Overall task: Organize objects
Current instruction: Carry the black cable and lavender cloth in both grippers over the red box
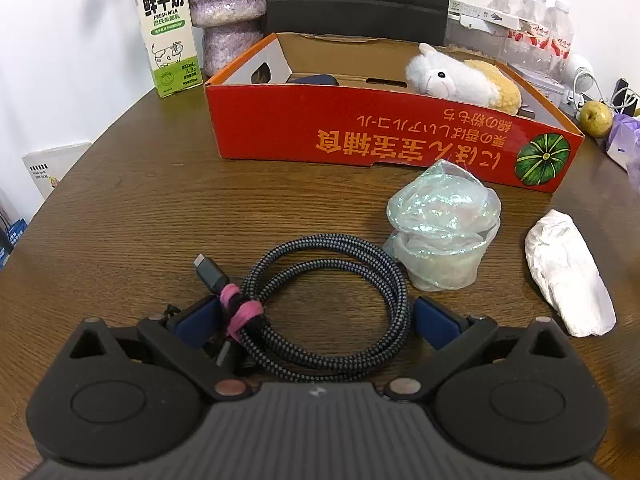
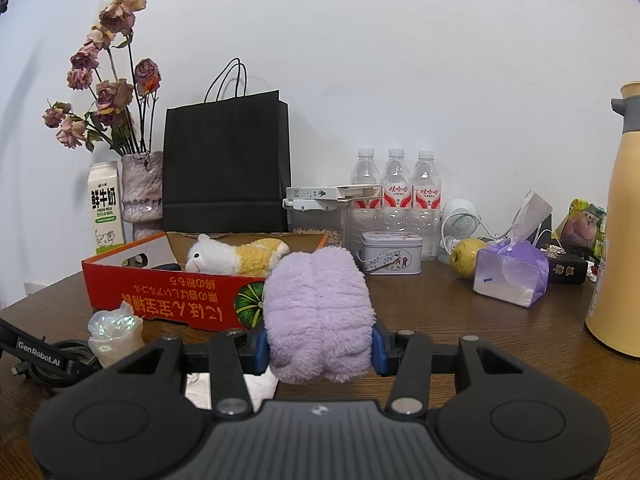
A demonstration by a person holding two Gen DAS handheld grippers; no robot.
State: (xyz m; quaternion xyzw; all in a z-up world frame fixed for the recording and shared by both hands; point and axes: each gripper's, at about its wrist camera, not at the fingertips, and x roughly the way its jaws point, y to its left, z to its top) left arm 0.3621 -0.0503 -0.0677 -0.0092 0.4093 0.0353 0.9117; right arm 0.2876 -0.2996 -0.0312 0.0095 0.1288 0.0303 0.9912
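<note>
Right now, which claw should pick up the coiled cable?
Left. The left claw is open with the coiled cable lying between its fingers on the table. The right claw is already shut on the purple plush.

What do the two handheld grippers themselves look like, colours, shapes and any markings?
Both match: the left gripper and right gripper have a ribbed dark grey body with a small pale emblem, flanked by two round matte black housings. Black linkage arms with silver rivets carry blue jaws. In the right wrist view, the left gripper's side reads "GenRobot.AI" in white. No sleeves or cables visible.
</note>
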